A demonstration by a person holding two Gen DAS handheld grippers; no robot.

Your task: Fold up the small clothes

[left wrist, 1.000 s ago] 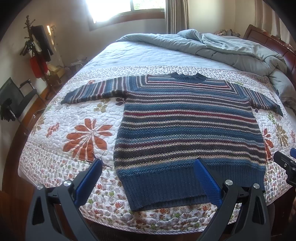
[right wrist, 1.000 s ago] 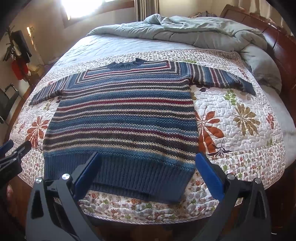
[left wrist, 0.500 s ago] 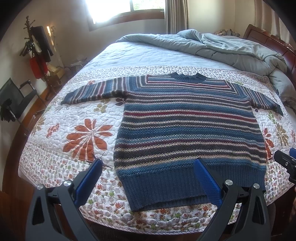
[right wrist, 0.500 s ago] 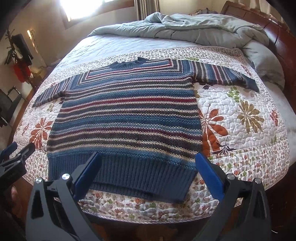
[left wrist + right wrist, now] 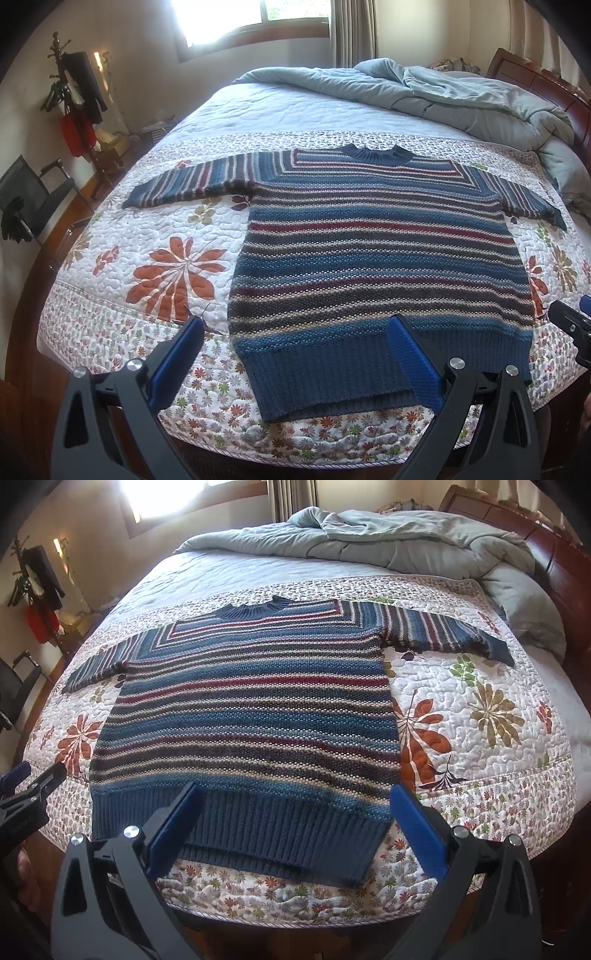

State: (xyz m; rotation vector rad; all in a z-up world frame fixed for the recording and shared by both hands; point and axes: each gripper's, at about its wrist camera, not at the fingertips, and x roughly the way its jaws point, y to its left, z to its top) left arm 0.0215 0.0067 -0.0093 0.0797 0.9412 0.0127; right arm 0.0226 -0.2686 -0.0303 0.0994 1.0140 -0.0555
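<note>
Bedroom surface: floral quilt (image 5: 173, 236) spread over a bed, lit from a window (image 5: 255, 14) at the far wall.
Sweater (image 5: 376, 258): striped knit in blue, red, cream and dark bands; laid flat and face up at the middle of the quilt, neck toward the far side, ribbed hem at the near edge of the bed.
Sleeves: both spread outward to the sides, resting flat on the quilt.
Folds: none made; garment fully opened out.
Left gripper (image 5: 295, 354): fingers apart, nothing between them; hovering over the near left corner of the hem, one blue pad over the quilt, the other over the ribbing. Contact with the fabric cannot be told.
Right gripper (image 5: 295, 827): fingers apart, nothing between them; held above the hem, left pad over the ribbing, right pad just past the right side seam.
Mutual view: tip of each gripper visible at the edge of the other camera's view.
Duvet (image 5: 461, 99): grey-blue, bunched at the far end of the bed, well apart from the sweater.
Headboard (image 5: 546, 550): dark wood, at the right side beyond the duvet.
Coat stand (image 5: 74, 99): left of the bed against the wall, hung with dark and red items.
Chair (image 5: 29, 199): black, near the coat stand.
Obstructions: nothing lying on the sweater.
</note>
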